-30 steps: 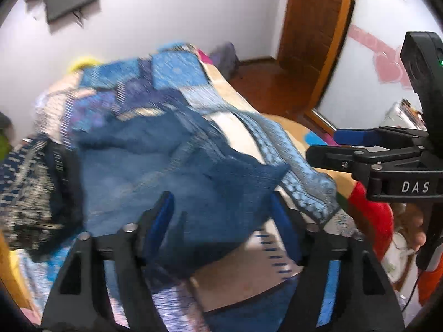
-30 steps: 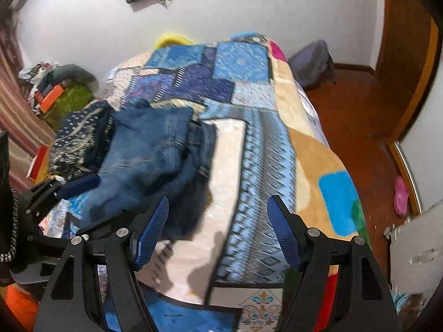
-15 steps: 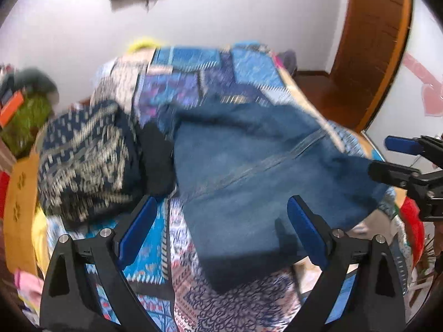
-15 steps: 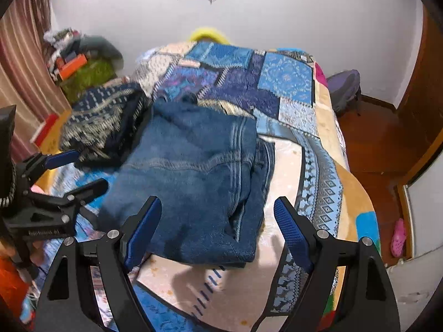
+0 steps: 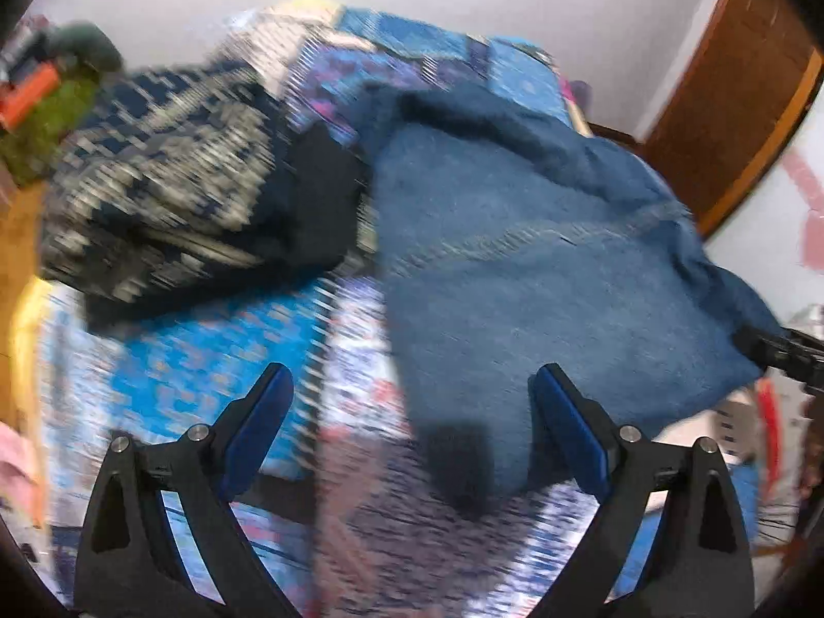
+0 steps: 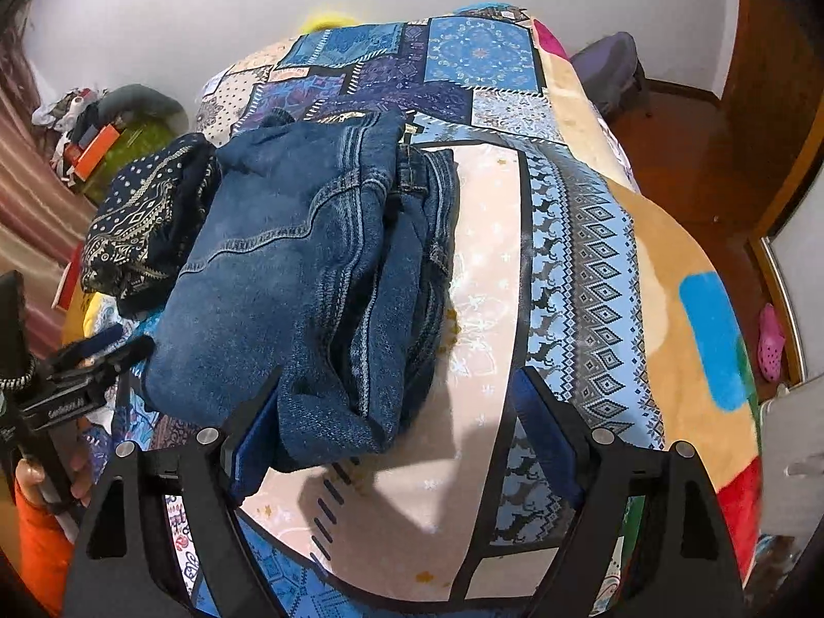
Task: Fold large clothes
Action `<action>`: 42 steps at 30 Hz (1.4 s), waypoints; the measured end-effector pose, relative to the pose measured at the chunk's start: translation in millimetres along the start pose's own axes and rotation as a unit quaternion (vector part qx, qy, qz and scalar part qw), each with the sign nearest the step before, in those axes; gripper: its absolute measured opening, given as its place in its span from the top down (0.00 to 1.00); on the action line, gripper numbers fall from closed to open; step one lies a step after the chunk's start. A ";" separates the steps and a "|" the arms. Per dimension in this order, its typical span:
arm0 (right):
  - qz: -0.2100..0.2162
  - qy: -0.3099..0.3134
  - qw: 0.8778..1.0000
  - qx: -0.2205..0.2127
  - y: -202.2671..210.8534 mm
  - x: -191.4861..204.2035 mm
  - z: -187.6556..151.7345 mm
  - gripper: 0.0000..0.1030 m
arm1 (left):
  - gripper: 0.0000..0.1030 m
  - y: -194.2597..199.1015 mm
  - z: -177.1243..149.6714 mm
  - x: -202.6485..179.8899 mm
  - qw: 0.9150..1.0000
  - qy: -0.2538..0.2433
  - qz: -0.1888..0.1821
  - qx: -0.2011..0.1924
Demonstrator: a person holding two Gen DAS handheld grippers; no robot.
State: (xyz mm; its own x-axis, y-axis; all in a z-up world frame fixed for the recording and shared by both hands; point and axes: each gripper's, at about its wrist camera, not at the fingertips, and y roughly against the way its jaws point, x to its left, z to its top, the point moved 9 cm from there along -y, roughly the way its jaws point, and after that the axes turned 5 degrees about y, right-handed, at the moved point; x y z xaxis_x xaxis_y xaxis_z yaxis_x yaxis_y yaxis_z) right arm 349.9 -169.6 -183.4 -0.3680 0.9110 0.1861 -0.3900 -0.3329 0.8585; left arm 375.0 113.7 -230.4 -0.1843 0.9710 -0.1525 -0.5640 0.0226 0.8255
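jeans folded, bulky (layers stacked) | left claw spread | right claw spread, empty

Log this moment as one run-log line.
stage: jeans folded on bed | left claw: open, empty, jaws just widened | right claw: open, empty, jaws just widened, at jeans' near edge | patterned garment: beside jeans

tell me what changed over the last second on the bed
Both hand-held grippers, left and right, dropped closer to the folded jeans, their jaws just opening wider; neither holds anything. The left swung across from the jeans' right side to their left edge. The jeans, patterned garment and bedspread stayed put.
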 end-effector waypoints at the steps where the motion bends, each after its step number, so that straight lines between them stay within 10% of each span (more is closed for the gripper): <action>1: -0.001 0.001 1.000 0.000 -0.3 1.0 1.1 0.20 | 0.07 3.1 4.6 5.5 1.000 -0.006 0.020 -0.011; 10: -0.009 0.017 1.000 -0.008 -4.5 4.9 33.0 0.20 | 0.07 10.5 46.3 41.7 0.998 0.041 0.012 -0.037; 20: 0.087 -0.020 0.992 0.086 -53.1 -0.9 47.4 0.20 | 0.08 -42.5 53.5 29.0 0.990 0.096 -0.095 0.036; 30: 0.122 -0.039 0.986 0.104 -73.3 -8.0 53.7 0.18 | 0.10 -110.8 38.5 8.5 0.937 0.198 -0.239 0.159; 36: 0.159 -0.059 0.980 0.107 -81.3 -4.7 64.7 0.18 | 0.04 -120.7 44.5 -3.0 0.930 0.205 -0.257 0.163; 42: 0.163 -0.084 0.977 0.111 -81.6 1.8 63.7 0.48 | 0.07 -119.2 47.8 -1.0 0.903 0.259 -0.289 0.183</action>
State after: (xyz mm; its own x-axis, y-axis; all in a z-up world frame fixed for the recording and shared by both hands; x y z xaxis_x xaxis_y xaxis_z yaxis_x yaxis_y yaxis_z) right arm 434.8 -125.3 -222.7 -0.2904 0.7984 0.5274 -0.0761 -0.5687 0.8190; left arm 480.8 121.3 -302.7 -0.3496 0.5325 -0.7709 -0.3998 0.6594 0.6367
